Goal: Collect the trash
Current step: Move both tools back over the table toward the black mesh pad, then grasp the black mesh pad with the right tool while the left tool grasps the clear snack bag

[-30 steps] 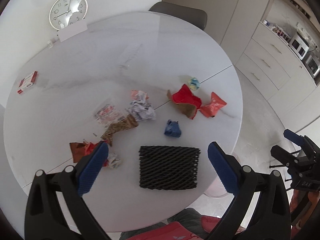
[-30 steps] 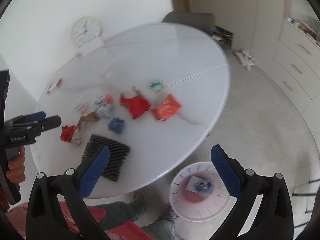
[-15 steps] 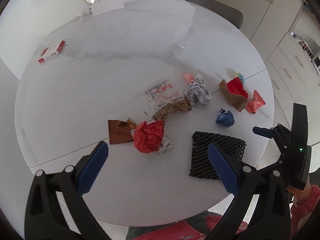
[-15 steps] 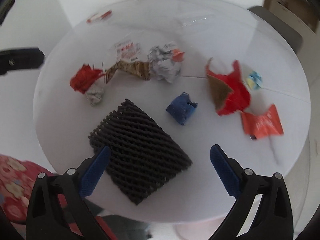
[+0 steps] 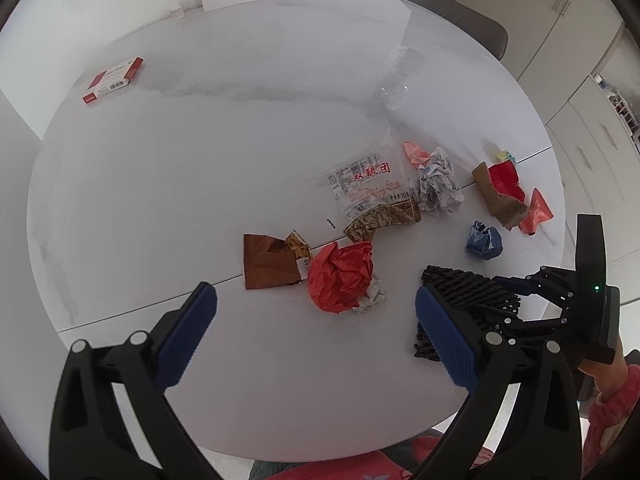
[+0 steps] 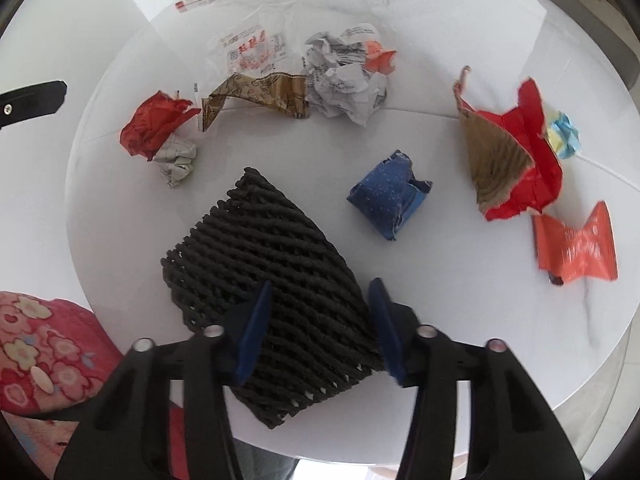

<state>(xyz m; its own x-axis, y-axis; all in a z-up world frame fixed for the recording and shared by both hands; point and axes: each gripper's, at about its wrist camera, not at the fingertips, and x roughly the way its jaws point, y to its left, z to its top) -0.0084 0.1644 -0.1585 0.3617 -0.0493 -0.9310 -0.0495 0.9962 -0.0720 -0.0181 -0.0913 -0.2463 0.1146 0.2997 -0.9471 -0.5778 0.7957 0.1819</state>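
Observation:
Trash lies scattered on a round white table (image 5: 200, 160). A black foam net (image 6: 272, 256) lies near the front edge. My right gripper (image 6: 320, 320) is low over the net's near part, its blue fingers partly closed with the net between them. The net also shows in the left wrist view (image 5: 472, 292) under the right gripper. My left gripper (image 5: 316, 324) is open and empty, above a crumpled red wrapper (image 5: 340, 272). A blue crumpled wad (image 6: 388, 196) lies right of the net.
Other trash: a brown wrapper (image 5: 268, 260), a clear printed bag (image 5: 364, 184), a crumpled white paper (image 6: 344, 76), a red and brown carton piece (image 6: 508, 152), an orange sachet (image 6: 576, 244). A red box (image 5: 114, 80) lies far left. A grey chair (image 5: 452, 16) stands behind.
My right gripper has come down from over the floor to the black net and its fingers have narrowed around it. My left gripper has swung left over the red wrapper.

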